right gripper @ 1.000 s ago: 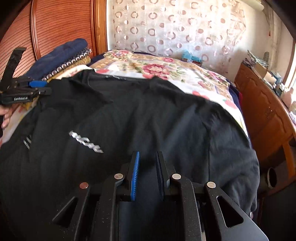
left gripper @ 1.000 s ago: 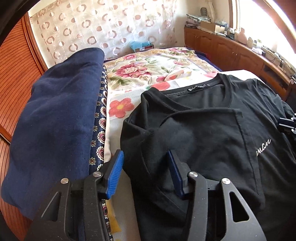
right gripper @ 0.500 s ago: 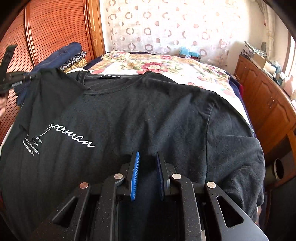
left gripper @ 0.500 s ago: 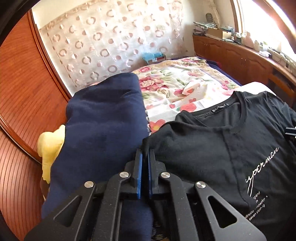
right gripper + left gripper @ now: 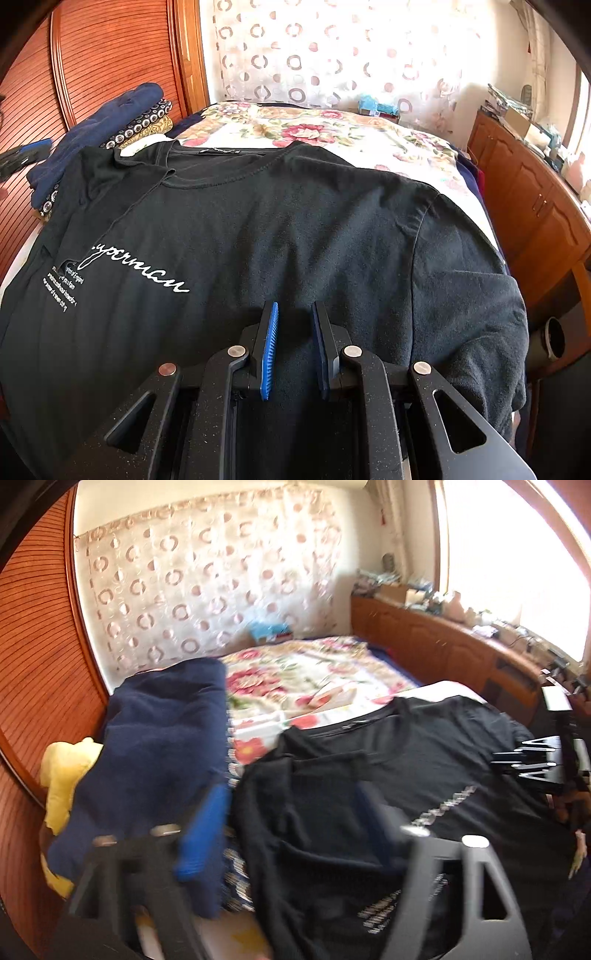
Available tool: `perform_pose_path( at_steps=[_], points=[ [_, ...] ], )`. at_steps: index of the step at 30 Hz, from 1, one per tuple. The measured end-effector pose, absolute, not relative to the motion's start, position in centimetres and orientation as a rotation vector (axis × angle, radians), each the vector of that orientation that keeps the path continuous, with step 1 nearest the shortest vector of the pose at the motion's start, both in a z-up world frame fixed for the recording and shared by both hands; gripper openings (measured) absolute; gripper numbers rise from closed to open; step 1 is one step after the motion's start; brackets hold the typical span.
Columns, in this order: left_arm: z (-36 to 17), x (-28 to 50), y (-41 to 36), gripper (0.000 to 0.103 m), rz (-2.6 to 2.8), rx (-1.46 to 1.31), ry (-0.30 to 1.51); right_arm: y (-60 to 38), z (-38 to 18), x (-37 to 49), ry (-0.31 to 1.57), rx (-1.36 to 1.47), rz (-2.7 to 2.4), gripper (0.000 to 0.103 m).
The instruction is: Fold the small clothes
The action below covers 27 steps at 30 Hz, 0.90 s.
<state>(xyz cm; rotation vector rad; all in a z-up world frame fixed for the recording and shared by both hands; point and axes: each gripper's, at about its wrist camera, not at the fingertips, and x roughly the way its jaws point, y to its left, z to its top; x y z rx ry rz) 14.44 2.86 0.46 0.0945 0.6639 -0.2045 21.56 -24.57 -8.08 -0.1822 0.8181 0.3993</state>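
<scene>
Your left tool (image 5: 291,827) has just been opening and now stands wide, nothing between its pads; the black T-shirt's (image 5: 280,229) left sleeve (image 5: 317,775) lies folded inward just ahead of it. Your right tool (image 5: 293,345) is nearly closed, seemingly pinching the shirt's lower cloth on the bed (image 5: 369,140). One sleeve is done; the right sleeve (image 5: 469,288), hanging off the edge, and the body folds remain.
</scene>
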Motion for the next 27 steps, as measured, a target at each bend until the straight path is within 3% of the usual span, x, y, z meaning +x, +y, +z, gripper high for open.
perform_pose_path(
  at_steps=[24, 27],
  points=[
    [-8.1, 12.1, -1.4, 0.083, -0.263, 0.044, 0.860, -27.8, -6.4, 21.0, 0.763, -0.110, 0.342, 0.019],
    [-8.4, 12.1, -1.9, 0.083, -0.263, 0.072, 0.876, -30.9, -5.7, 20.8, 0.745, -0.075, 0.270, 0.035]
  ],
)
